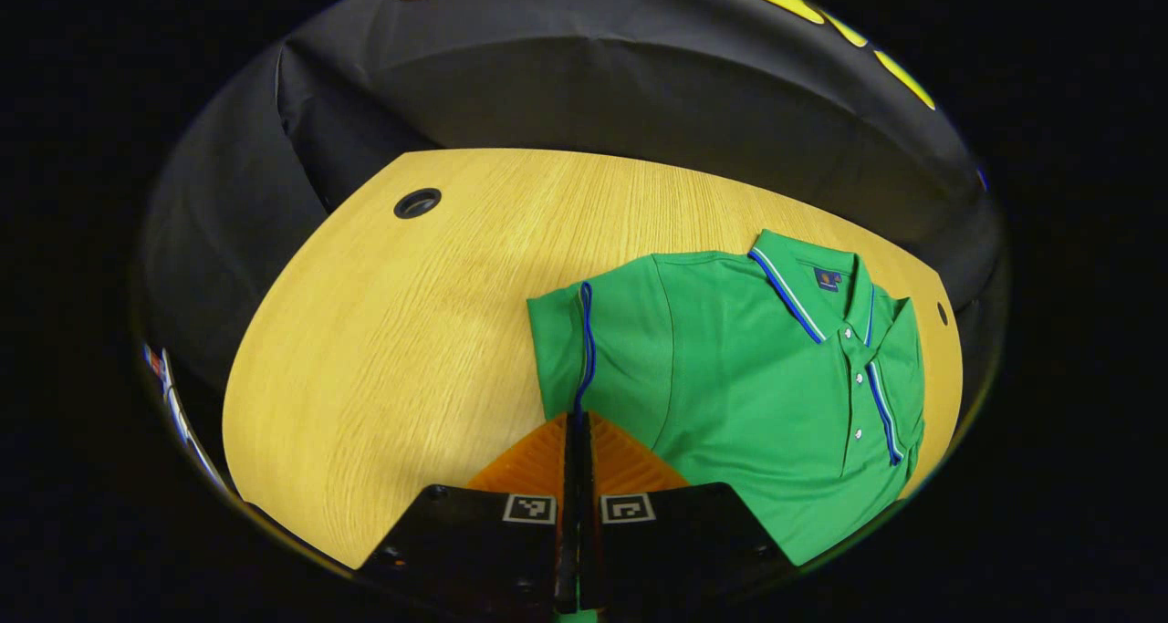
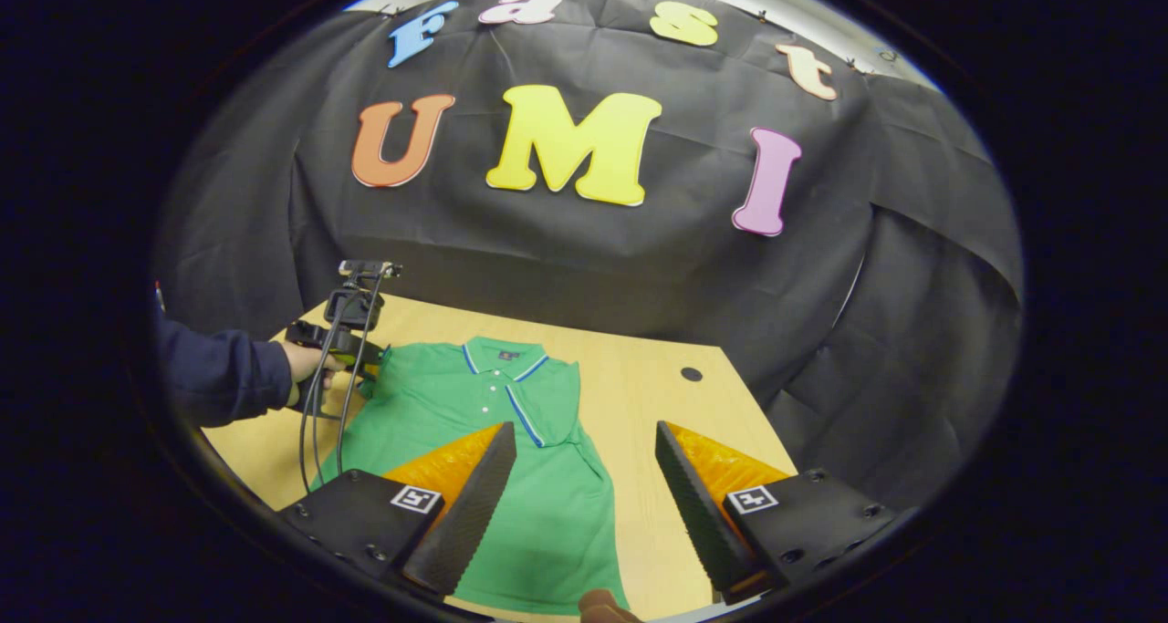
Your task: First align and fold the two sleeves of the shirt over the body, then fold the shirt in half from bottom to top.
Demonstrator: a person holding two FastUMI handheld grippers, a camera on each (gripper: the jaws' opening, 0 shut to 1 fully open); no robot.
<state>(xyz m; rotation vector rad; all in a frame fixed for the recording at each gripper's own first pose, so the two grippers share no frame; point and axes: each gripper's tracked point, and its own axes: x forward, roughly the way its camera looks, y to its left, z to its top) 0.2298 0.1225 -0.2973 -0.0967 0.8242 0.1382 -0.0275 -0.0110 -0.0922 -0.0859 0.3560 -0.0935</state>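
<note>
One green shirt (image 2: pixel 511 459) lies between two hand-held grippers (image 1: pixel 577 427) (image 2: pixel 584 472).

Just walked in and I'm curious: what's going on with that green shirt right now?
Left claw shut on the sleeve hem. Right claw open above the shirt. One sleeve already folded over the body. Nothing in the way.
</note>
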